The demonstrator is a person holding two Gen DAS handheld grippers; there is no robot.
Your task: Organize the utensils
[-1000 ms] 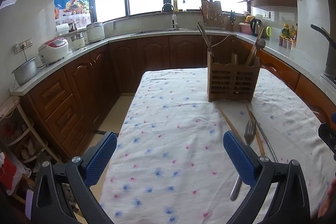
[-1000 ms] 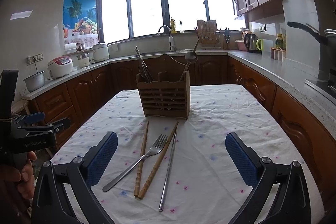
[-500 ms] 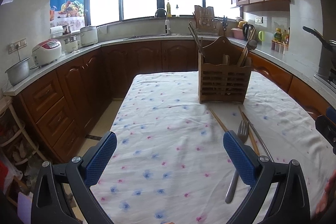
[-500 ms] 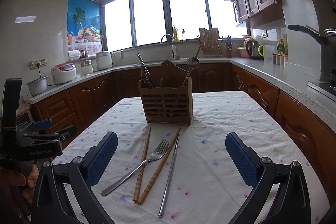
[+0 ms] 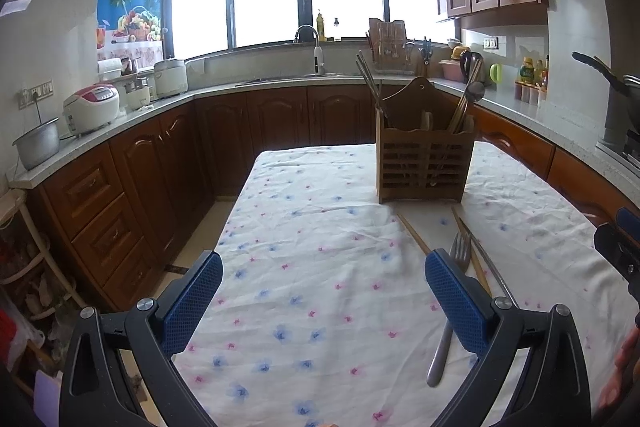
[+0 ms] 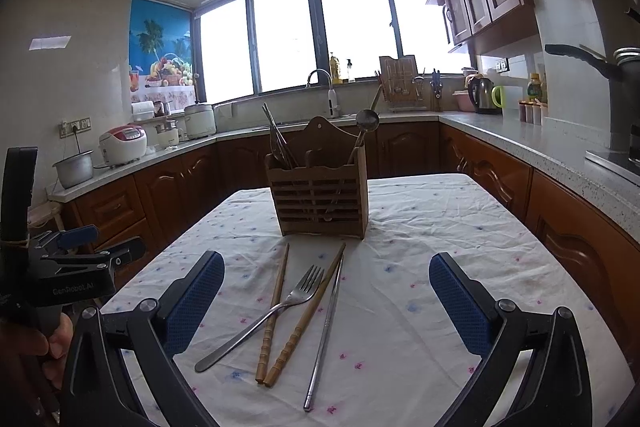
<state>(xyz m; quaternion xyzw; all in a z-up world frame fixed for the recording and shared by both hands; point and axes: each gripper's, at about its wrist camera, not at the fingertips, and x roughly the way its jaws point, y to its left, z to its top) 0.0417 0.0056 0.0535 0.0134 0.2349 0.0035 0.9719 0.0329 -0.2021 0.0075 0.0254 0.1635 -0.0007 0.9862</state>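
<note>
Right claw [image 6: 326, 301]: jaws wide apart, empty, above the table's [image 6: 460, 227] near edge. Left claw [image 5: 322, 297]: likewise spread, empty, toward the left edge. Between the right claw's pads: fork [image 6: 276, 311] across two wooden chopsticks [image 6: 274, 311], steel chopstick [image 6: 326, 331] alongside. Beyond, mid-table: slatted wooden holder [image 6: 320, 193], upright, utensils inside.

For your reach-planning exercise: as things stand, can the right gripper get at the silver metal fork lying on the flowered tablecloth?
Probably yes. The right gripper is open, and the silver metal fork lies ahead between its fingers, uncovered, though its handle crosses a bamboo chopstick.
</note>
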